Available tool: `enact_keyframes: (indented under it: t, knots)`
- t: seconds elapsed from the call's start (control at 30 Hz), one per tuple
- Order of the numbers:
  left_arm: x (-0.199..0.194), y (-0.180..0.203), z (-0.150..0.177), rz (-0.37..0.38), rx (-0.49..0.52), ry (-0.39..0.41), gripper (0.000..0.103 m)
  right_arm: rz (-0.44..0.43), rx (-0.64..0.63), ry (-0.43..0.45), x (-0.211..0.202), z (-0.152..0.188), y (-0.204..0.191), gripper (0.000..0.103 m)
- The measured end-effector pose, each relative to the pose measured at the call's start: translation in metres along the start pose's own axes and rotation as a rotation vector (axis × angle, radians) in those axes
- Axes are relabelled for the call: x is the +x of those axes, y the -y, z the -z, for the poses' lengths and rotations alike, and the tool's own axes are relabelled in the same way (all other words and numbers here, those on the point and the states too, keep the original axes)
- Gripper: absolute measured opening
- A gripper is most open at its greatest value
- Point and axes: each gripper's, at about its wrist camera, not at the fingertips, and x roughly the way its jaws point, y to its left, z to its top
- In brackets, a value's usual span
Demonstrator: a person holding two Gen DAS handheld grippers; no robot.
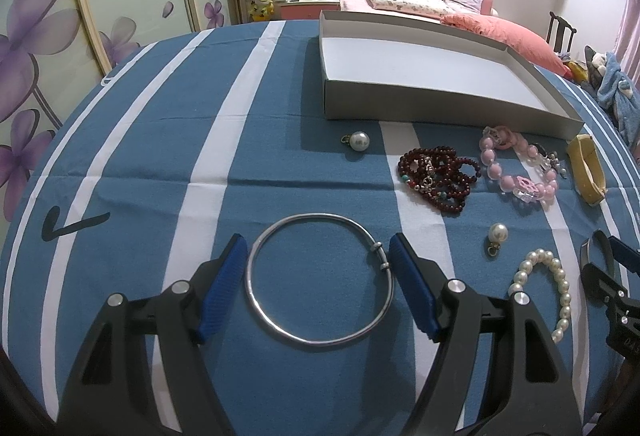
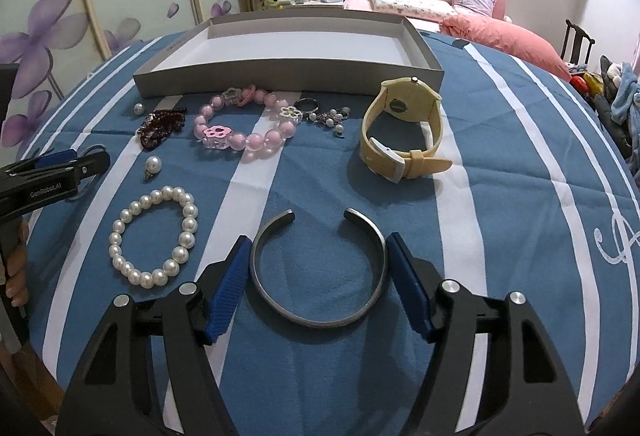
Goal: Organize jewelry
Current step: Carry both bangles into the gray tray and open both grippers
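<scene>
A blue cloth (image 1: 132,139) with white stripes covers the table, and a shallow grey box (image 2: 280,77) sits at its far side, open and holding nothing that shows.

The left gripper (image 1: 318,252) stands wide open, its blue pads on either side of a thin silver bangle (image 1: 256,300) that lies flat on the cloth; the right pad is just beside the bangle's small beads, and whether either pad touches the metal I cannot tell. The right gripper (image 2: 316,250) is likewise spread wide around an open steel cuff (image 2: 316,320) (its gap faces the box), with both pads close against the cuff's sides.

Between the grippers and the box lies the rest: a yellow watch (image 2: 400,131) on its side at the right, a pink bead bracelet (image 2: 244,133), a white pearl bracelet (image 2: 154,236) near the left gripper, a heap of dark red beads (image 1: 438,175), a ring with small charms (image 2: 320,111), and two single pearl pendants (image 1: 497,234) well apart.
</scene>
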Motion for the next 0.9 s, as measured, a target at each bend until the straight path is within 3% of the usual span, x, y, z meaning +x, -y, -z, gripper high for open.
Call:
enact_keyframes:
  t: [0.27,0.67,0.9]
  knots:
    - [-0.009,-0.003,-0.002,0.012,-0.013,0.043,0.071,0.000,0.027,0.098,-0.016,-0.010,0.010,0.068]
    - [-0.061,0.009,-0.021,0.002,0.011,0.304,0.071,0.036,0.059,0.320,-0.045,-0.036,0.025,0.068]
    - [-0.069,0.014,-0.036,0.043,0.003,0.365,0.071,0.048,0.058,0.393,-0.050,-0.049,0.029,0.068]
